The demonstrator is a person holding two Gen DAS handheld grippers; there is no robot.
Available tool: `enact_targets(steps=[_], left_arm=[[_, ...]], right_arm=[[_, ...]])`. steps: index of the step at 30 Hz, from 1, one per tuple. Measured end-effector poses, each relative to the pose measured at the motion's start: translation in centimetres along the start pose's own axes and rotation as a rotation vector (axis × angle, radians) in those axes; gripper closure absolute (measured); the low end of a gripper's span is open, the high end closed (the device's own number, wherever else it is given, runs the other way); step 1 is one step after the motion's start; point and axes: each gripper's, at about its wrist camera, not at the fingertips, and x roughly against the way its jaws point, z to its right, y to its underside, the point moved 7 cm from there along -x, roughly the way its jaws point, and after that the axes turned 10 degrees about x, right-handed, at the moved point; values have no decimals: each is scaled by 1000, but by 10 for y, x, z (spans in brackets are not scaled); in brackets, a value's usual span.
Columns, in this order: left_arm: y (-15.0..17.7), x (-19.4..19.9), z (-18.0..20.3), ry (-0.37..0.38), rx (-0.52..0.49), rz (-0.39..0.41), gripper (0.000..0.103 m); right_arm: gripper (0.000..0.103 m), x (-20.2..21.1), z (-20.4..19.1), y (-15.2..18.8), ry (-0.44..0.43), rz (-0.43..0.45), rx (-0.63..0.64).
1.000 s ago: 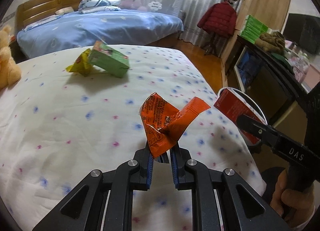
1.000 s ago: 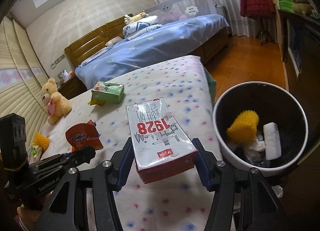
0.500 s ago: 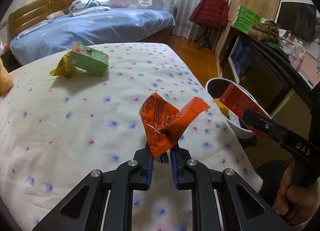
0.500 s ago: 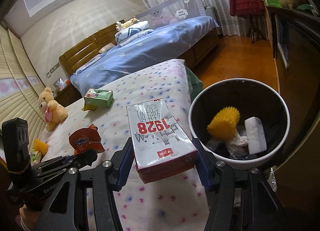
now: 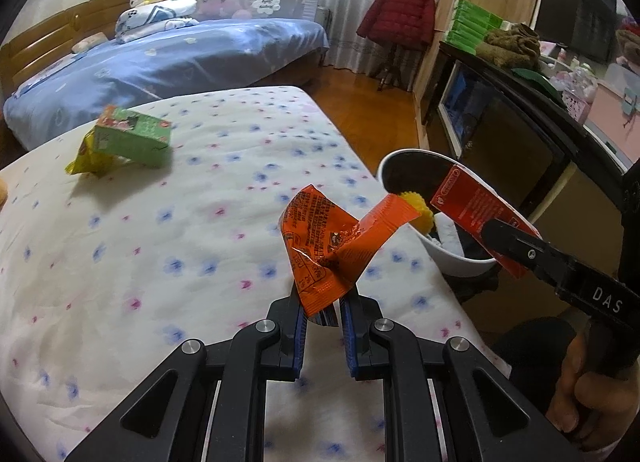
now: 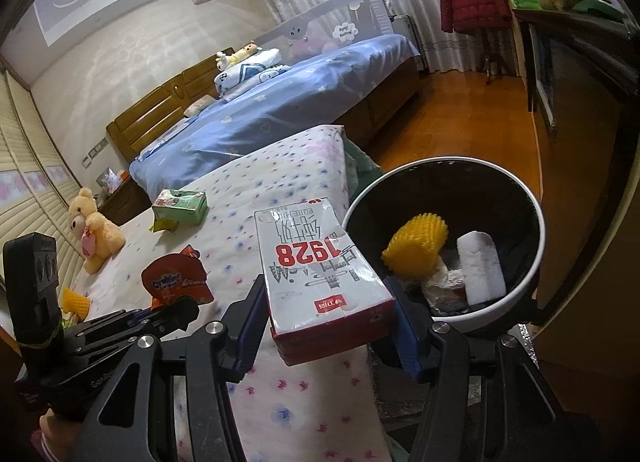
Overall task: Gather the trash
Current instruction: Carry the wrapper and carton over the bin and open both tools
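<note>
Left gripper [image 5: 322,312] is pinching an orange wrapper [image 5: 332,246], held over the bed's edge beside the bin [image 6: 516,304]. Right gripper [image 6: 328,326] is clamping a milk carton [image 6: 316,270] against the bin's rim.

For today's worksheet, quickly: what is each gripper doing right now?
Left gripper: shut on the orange wrapper.
Right gripper: shut on the milk carton.

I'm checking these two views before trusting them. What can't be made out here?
- Bin bottom, right wrist view: hidden under the yellow sponge and other trash.
- Bin's near rim, left wrist view: covered by the red carton.
- Yellow wrapper: partly under the green box, print unreadable.
</note>
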Motion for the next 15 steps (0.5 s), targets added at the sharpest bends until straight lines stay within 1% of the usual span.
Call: enact_targets(steps=[15], left_arm=[[-6, -14, 32, 24, -67, -12, 89]], right_arm=[[47, 6, 24, -3, 39, 9, -31]])
